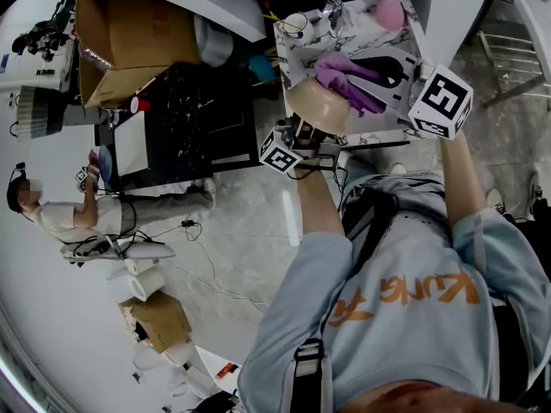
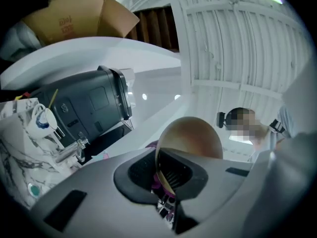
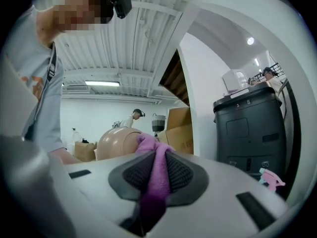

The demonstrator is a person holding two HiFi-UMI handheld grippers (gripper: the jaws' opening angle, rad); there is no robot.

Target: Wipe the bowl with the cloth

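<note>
Bowl pinched by the rim, cloth brought against it

The left gripper point(image 2: 167, 176) is pressed together on the near rim of the tan bowl point(image 1: 318, 108), holding it tilted in the air just off the near edge of the marble counter point(image 1: 297, 50). The right gripper point(image 3: 154, 175) pinches a fold of the purple cloth point(image 1: 349, 77), which bunches against the bowl's far right side. To wipe well, the person would likely need a firm, steady rim grip and full sweeps of the cloth round the wall, pressing lightly so the bowl does not twist out of the pinch
</note>
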